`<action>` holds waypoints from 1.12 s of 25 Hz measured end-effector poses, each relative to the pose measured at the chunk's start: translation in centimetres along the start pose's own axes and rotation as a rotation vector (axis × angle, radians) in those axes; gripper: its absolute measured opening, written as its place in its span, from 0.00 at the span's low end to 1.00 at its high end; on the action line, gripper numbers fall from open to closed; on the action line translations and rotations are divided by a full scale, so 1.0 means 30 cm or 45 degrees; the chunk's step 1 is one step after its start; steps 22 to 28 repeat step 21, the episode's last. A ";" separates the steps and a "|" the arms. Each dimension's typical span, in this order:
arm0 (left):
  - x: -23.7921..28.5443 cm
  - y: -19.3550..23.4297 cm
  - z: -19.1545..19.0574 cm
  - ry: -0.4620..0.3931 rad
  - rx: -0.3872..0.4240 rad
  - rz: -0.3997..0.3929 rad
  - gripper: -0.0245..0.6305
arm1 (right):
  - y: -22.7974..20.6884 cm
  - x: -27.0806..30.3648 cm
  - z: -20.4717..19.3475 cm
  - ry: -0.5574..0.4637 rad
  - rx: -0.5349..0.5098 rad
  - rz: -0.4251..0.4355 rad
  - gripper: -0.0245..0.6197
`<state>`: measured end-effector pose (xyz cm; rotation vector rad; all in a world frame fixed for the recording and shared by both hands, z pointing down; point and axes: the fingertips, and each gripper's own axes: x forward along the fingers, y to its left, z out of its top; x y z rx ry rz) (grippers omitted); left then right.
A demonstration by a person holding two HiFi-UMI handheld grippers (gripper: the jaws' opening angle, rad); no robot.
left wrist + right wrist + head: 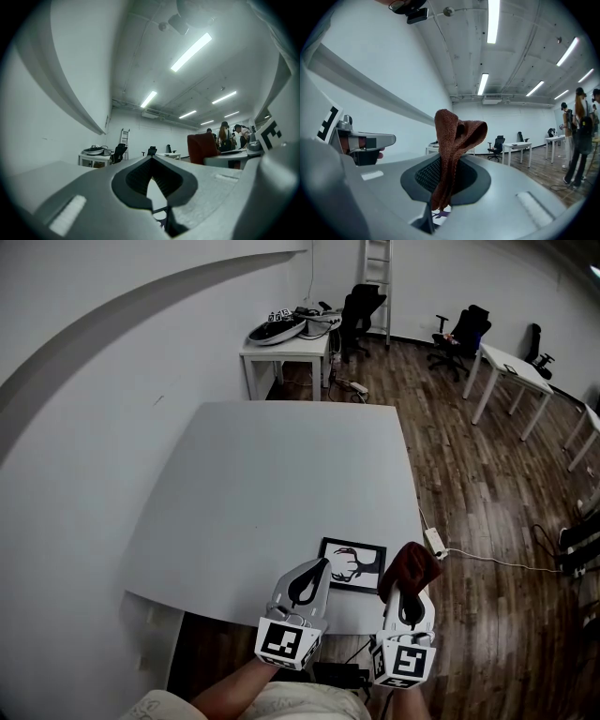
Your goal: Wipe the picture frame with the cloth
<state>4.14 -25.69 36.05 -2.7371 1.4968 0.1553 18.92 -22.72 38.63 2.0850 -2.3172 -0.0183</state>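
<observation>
The picture frame point(352, 564), black-edged with a black drawing on white, lies flat near the front edge of the white table point(272, 484). My left gripper point(322, 568) hovers over the frame's left part, jaws shut with nothing between them point(152, 180). My right gripper point(405, 594) is just right of the frame, shut on a reddish-brown cloth point(410, 568) that stands bunched above the jaws point(452, 140). In the left gripper view the cloth point(202, 147) shows to the right. A sliver of the picture point(440, 213) shows under the right jaws.
A small white table point(291, 345) with equipment stands beyond the far edge, with office chairs point(361, 306), a ladder point(377, 277) and white desks point(511, 367) behind. A power strip point(434, 542) and cable lie on the wood floor at right. People point(579, 136) stand far right.
</observation>
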 end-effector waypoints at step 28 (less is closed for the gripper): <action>-0.026 0.030 0.003 -0.003 0.031 0.047 0.04 | 0.001 0.010 -0.013 0.006 0.021 0.012 0.13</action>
